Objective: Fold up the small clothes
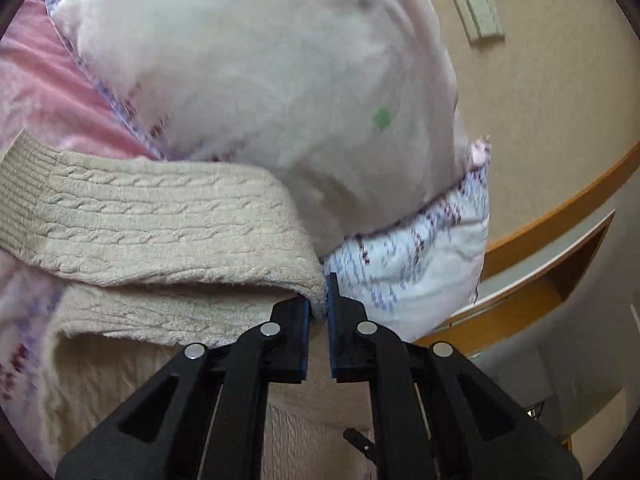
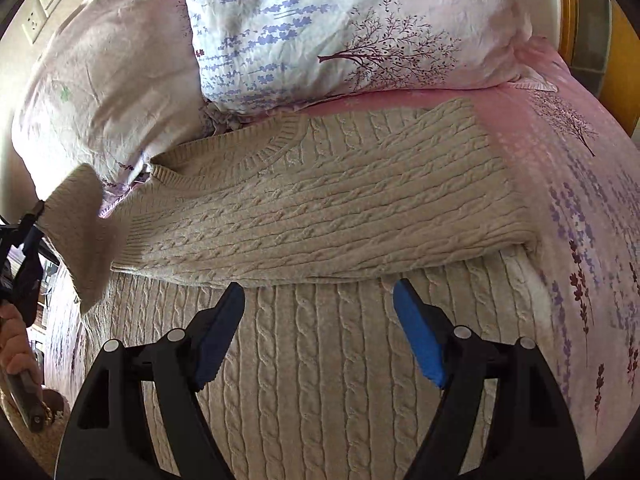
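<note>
no writing was legible. left gripper (image 1: 319,300) pinched the sweater (image 2: 320,200) edge at left; right gripper (image 2: 319,320) hovered wide open above the near sweater.

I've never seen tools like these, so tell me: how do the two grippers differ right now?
The left gripper is shut, pinching a fold of the beige cable-knit sweater, while the right gripper is wide open and holds nothing. The left gripper lifts its piece of knit off the bed; the right gripper just hovers over the flat part. Both share black arms and blue pads.
</note>
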`<state>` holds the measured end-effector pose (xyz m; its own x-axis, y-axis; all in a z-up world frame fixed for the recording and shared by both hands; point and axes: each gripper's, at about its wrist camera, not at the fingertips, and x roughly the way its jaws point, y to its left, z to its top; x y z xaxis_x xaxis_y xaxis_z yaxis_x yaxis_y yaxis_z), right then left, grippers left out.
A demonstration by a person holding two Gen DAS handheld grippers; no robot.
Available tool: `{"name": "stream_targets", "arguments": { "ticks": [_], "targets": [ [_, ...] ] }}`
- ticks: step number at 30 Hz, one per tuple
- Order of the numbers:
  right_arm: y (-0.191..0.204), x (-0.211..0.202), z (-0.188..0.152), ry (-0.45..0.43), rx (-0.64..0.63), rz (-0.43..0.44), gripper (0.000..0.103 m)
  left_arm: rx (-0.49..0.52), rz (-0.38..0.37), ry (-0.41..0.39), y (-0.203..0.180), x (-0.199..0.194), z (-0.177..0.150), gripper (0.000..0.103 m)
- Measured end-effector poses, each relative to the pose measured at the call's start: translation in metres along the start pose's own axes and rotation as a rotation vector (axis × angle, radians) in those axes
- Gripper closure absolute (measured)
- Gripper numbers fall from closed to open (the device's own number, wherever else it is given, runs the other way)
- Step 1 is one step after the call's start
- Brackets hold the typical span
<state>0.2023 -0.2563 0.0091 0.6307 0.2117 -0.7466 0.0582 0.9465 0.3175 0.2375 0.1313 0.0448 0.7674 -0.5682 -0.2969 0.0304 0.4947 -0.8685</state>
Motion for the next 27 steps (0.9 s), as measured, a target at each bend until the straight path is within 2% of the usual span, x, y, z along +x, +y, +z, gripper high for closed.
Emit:
{"name": "stream_targets", "arguments": {
  "ticks": [4, 6, 7, 9, 10, 11, 15, 16, 18, 19, 21, 23, 27],
  "targets": [
    [-0.012, -0.001, -0.002, 0.006, 0.024, -0.008, 0.025, -0.056, 0.094, 0.175, 0.024, 0.052, -0.043, 0.094],
    [-0.016, -0.001, -0.002, 0.007, 0.032, -0.009, 0.025, -0.100, 0.121, 0.210, 0.039, 0.056, -0.054, 0.092],
    [-0.017, -0.001, -0.003, 0.007, 0.035, -0.008, 0.025, -0.123, 0.117, 0.209, 0.044, 0.053, -0.054, 0.087],
    [-0.017, -0.001, -0.003, 0.006, 0.035, -0.005, 0.025, -0.153, 0.120, 0.180, 0.049, 0.040, -0.046, 0.078],
    [-0.017, -0.001, -0.003, 0.005, 0.034, -0.003, 0.025, -0.161, 0.133, 0.150, 0.050, 0.032, -0.041, 0.070],
    [-0.016, -0.001, -0.004, 0.004, 0.032, 0.001, 0.025, -0.168, 0.143, 0.114, 0.051, 0.023, -0.033, 0.067],
    [-0.013, 0.000, -0.006, 0.007, 0.025, 0.015, 0.025, -0.236, 0.221, -0.017, 0.068, -0.010, -0.003, 0.064],
    [-0.012, 0.000, -0.006, 0.008, 0.023, 0.017, 0.025, -0.263, 0.238, -0.042, 0.076, -0.017, 0.005, 0.065],
    [-0.013, 0.000, -0.007, 0.008, 0.024, 0.023, 0.025, -0.294, 0.266, -0.088, 0.086, -0.027, 0.014, 0.079],
    [-0.014, 0.000, -0.007, 0.007, 0.025, 0.025, 0.025, -0.292, 0.273, -0.098, 0.086, -0.027, 0.018, 0.092],
    [-0.017, -0.003, -0.006, 0.002, 0.029, 0.027, 0.025, -0.251, 0.263, -0.105, 0.073, -0.024, 0.022, 0.094],
    [-0.023, -0.007, -0.006, -0.011, 0.038, 0.028, 0.025, -0.140, 0.227, -0.091, 0.043, -0.012, 0.022, 0.094],
    [-0.040, -0.017, -0.003, -0.042, 0.071, 0.017, 0.025, 0.097, 0.136, 0.005, -0.029, 0.032, 0.001, 0.094]
  ]
}}
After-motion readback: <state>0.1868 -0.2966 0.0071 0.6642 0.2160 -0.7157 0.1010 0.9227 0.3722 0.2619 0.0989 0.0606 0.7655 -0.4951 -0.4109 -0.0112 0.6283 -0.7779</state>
